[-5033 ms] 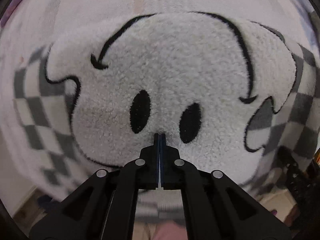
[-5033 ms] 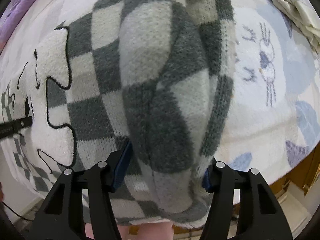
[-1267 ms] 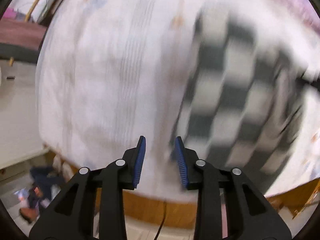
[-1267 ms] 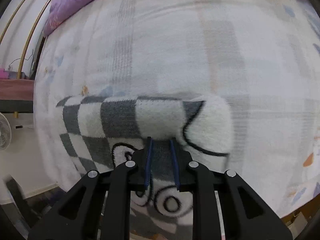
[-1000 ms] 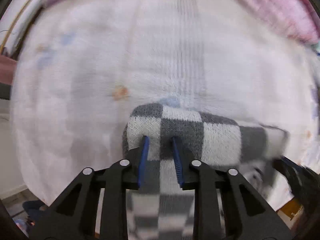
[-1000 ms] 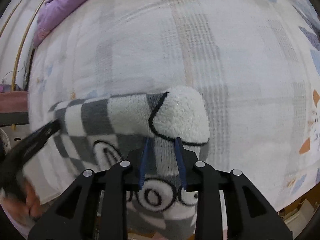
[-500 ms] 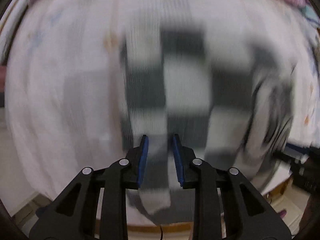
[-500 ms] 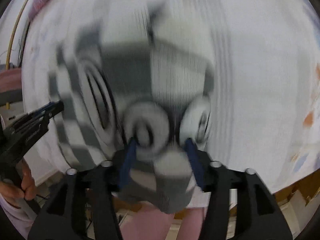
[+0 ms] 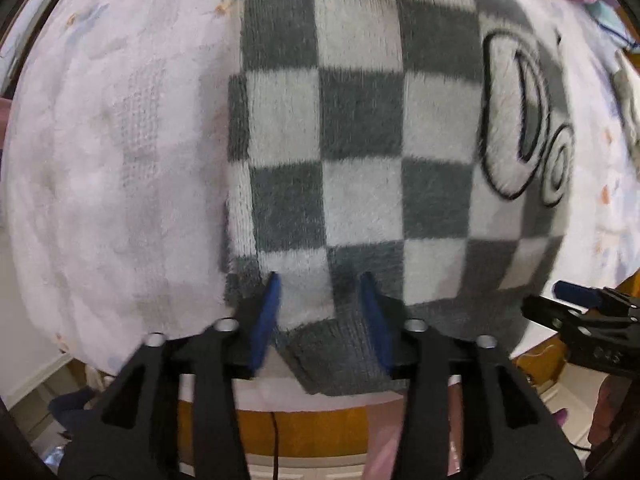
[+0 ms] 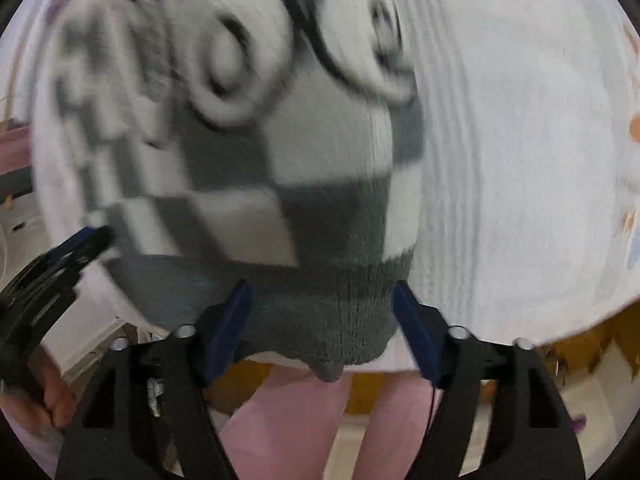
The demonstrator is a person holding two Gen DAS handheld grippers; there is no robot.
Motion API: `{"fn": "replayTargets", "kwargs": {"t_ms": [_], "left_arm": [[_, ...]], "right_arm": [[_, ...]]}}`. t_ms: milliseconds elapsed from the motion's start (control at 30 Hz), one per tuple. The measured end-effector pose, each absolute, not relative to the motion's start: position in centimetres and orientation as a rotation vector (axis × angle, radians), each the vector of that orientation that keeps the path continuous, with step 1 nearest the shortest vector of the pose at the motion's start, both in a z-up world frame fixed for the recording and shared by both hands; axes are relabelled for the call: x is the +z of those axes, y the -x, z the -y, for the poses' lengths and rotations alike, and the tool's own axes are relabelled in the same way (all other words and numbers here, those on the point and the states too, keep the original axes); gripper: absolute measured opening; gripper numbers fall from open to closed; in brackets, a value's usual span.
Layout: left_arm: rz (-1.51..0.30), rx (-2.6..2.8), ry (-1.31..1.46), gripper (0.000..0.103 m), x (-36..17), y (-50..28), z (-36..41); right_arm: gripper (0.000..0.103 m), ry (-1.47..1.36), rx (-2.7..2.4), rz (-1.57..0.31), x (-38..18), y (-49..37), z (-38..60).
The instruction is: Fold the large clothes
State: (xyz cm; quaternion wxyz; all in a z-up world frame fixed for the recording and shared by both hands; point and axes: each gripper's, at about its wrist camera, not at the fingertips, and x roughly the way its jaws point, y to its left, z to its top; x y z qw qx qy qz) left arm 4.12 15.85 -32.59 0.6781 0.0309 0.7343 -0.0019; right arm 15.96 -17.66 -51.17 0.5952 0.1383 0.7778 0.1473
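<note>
Both of my claws were opening over the checked sweater (image 9: 360,128), which lay folded on the pale bedspread (image 9: 120,152) with its ribbed hem at the near edge of the bed. The left gripper (image 9: 320,312) and right gripper (image 10: 320,328) each had hem between parted pads, nothing clamped. I judged that fluffy knit could snag a pad as I withdrew, dragging the fold open or pulling the hem off the edge.
</note>
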Motion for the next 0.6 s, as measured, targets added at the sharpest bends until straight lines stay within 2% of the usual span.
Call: {"fn": "replayTargets", "kwargs": {"t_ms": [33,333,433,533,600], "left_arm": [[-1.642,0.0,-0.068,0.055,-32.2,-4.2,-16.2],[-1.592,0.013,-0.062,0.069,-30.6,-6.4,-17.8],[-1.579,-0.024,-0.043,0.073,-31.4,-7.1,-18.2],[-1.555,-0.062,-0.031,0.087,-32.4,-8.6,-19.0],[-1.544,-0.094,0.005,0.087,-33.6,-9.7,-19.7]], "right_arm": [[0.09,-0.319,0.345,-1.789,-50.7,-16.3,18.1],[0.092,-0.348,0.491,-1.65,-49.5,-22.1,20.2],[0.093,-0.36,0.508,-1.6,-49.3,-22.5,21.2],[0.093,-0.405,0.541,-1.554,-50.3,-25.1,21.5],[0.093,-0.473,0.604,-1.53,-51.3,-25.2,21.6]]}}
